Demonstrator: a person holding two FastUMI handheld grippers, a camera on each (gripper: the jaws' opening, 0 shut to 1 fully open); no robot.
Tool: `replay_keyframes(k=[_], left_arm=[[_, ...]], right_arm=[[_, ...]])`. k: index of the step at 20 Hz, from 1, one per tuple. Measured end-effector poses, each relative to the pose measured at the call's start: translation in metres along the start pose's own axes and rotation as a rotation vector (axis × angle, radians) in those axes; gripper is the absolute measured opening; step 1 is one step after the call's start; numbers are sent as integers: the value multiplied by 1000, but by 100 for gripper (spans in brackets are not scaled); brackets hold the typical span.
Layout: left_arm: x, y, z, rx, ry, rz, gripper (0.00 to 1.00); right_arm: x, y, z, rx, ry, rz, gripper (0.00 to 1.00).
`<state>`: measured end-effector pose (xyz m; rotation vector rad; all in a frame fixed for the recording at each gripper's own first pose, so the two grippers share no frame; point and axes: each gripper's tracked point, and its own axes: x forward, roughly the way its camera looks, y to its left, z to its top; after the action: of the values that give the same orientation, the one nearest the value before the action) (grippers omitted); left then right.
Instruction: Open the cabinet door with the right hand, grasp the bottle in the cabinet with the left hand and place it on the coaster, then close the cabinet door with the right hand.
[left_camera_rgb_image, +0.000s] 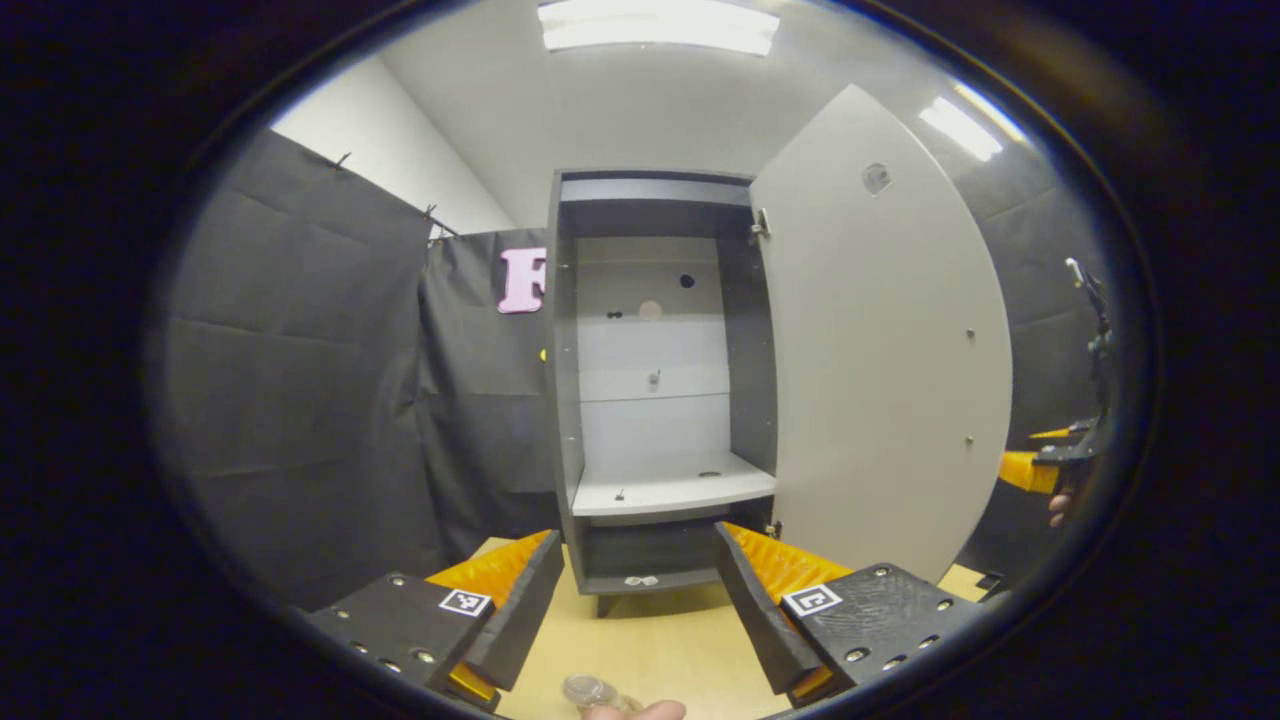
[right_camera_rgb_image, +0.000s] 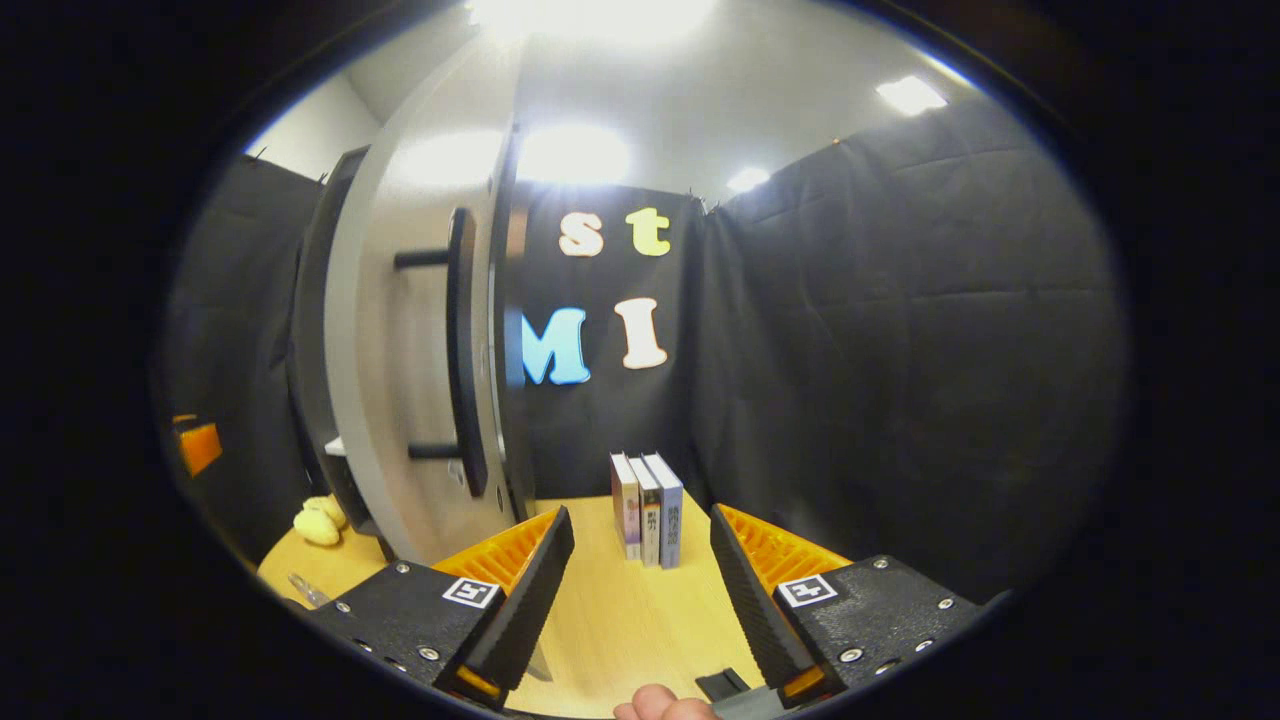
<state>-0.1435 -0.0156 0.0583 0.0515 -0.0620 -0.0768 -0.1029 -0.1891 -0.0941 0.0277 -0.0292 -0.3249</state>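
The dark grey cabinet (left_camera_rgb_image: 563, 400) stands with its pale door (left_camera_rgb_image: 880, 350) swung wide to the right. Its white shelf (left_camera_rgb_image: 670, 490) is bare. My left gripper (left_camera_rgb_image: 637, 540) is open in front of the cabinet, with nothing between its fingers. A clear rounded thing (left_camera_rgb_image: 588, 690), apparently the bottle's top, pokes up at the bottom edge on the wooden table, beside a fingertip. My right gripper (right_camera_rgb_image: 640, 520) is open and empty, just right of the door's edge and its black bar handle (right_camera_rgb_image: 462, 350). It also appears past the door (left_camera_rgb_image: 1060, 460).
Three books (right_camera_rgb_image: 648, 508) stand upright at the back of the wooden table (right_camera_rgb_image: 620, 620). A yellow soft object (right_camera_rgb_image: 320, 520) lies by the cabinet's foot. Black cloth walls close in the booth on all sides.
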Motion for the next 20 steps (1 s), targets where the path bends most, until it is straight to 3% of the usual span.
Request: replay_keyframes(k=[2,5,11,16,20], left_arm=[[1,-18,-2,-19,6,-43,90],[10,-29,-8,-12,28,-82,88],[29,-7,-13,-35,42,-103,90],[44,20,-29,-54,68,-80,90],[52,47,-27,-66,57,-45,88]], right_arm=[[4,13,19,10,-38,24,86],[3,13,46,-74,-120,-21,84],[-4,44,37,-56,-89,32,83],[-23,105,39,-107,-127,95,80],[-23,174,36,-124,-143,203,82]])
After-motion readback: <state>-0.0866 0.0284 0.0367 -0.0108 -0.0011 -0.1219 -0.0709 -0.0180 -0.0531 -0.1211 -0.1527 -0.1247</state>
